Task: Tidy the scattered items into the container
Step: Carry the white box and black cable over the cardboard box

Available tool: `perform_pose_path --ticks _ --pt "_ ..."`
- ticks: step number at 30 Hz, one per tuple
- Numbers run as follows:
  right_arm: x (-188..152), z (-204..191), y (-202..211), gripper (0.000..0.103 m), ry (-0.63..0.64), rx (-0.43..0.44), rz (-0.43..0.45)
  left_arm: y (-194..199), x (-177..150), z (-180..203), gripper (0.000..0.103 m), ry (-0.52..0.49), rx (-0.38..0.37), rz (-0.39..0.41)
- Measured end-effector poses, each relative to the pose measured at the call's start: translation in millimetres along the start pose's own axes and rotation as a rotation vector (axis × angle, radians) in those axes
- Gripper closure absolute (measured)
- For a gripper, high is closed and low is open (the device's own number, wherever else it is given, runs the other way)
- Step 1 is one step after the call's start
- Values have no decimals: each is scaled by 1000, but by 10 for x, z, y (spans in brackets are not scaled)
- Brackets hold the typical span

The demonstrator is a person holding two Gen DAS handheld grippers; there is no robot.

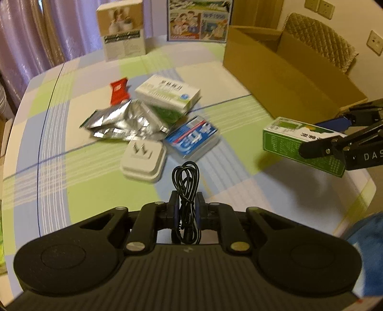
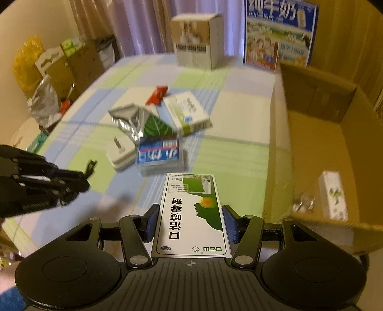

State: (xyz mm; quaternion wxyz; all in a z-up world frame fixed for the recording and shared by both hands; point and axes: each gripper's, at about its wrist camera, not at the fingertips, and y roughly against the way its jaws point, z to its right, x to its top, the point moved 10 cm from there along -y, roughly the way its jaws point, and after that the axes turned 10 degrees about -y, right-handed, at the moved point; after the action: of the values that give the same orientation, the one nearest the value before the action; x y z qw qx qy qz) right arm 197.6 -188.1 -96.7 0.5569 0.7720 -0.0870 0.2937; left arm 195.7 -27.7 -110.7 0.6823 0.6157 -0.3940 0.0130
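Left gripper, low centre of its own wrist view: clenched on a coiled black cable, pinched between the blue pads, loop sticking up past the fingertips, plug end hanging down toward the camera. Held clear above the checked tablecloth.

Right gripper: grasping a green-and-white medicine box lengthwise, blue pads pressed against its two long sides, white printed face up, far end jutting past the fingertips. In the left wrist view the same box at the right edge, lifted off the cloth with a shadow under it, near the front corner of the container.

Container: an open cardboard box on the right side of the table, flaps up. Inside, near its front wall, a small white carton and something small and shiny just left of it, too blurred to name.

Still scattered mid-table, left of the cardboard box: a crumpled silver foil pouch, a white-and-green flat box lying partly over the pouch's far right edge, a red sachet just beyond the pouch, a blue-and-white packet to the near right, and a white plug adapter with prongs up, touching or nearly touching the pouch's near side.

At the far edge: an upright white-and-tan carton and a colourful printed milk carton.
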Motion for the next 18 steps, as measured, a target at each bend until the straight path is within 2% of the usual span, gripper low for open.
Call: perform_pose_path --ticks 9,18 --pt "400 166 589 50 -4 -18 136 140 592 536 93 -79 -54 68" --pt "611 827 958 50 -56 -95 193 182 1234 1096 93 -149 -112 124"
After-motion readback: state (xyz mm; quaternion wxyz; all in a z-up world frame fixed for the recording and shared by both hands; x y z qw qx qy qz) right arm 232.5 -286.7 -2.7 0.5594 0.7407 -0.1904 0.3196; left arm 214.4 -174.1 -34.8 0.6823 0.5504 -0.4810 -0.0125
